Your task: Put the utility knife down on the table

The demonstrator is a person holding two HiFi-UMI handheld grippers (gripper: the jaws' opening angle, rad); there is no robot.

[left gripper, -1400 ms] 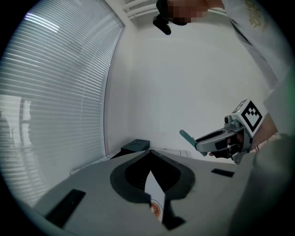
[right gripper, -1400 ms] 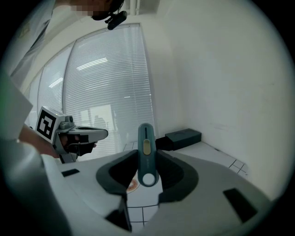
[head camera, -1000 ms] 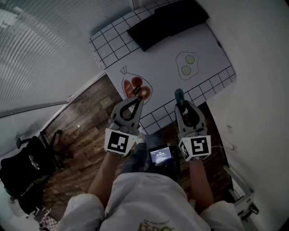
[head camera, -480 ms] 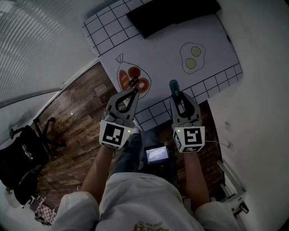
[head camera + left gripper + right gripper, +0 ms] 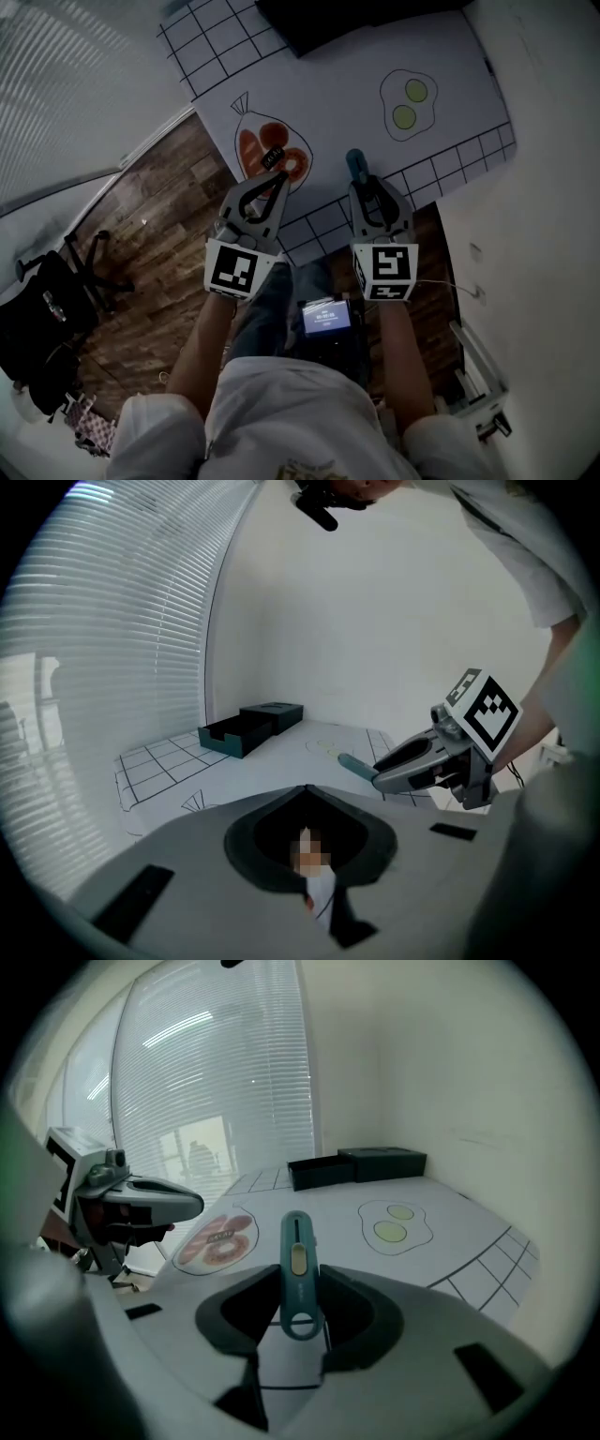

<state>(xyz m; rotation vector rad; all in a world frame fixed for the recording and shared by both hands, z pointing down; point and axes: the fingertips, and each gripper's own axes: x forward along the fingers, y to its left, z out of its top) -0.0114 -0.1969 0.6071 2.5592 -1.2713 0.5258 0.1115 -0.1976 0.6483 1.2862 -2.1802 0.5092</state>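
A teal utility knife sticks forward out of my right gripper, which is shut on its handle. In the head view the knife points over the near gridded edge of the white table mat, held above it by the right gripper. My left gripper hovers beside it to the left, over the printed bag drawing; its jaws meet at the tips with nothing between them. In the left gripper view the left gripper sees the knife across from it.
A black open box stands at the mat's far end. A fried-egg drawing lies right of centre. Wooden floor and a black chair are at the left; a small screen hangs at the person's waist. Window blinds bound the left.
The head view has drifted, so the table and both grippers sit slightly higher in frame. Both grippers stay at the table's near edge, the knife still held.
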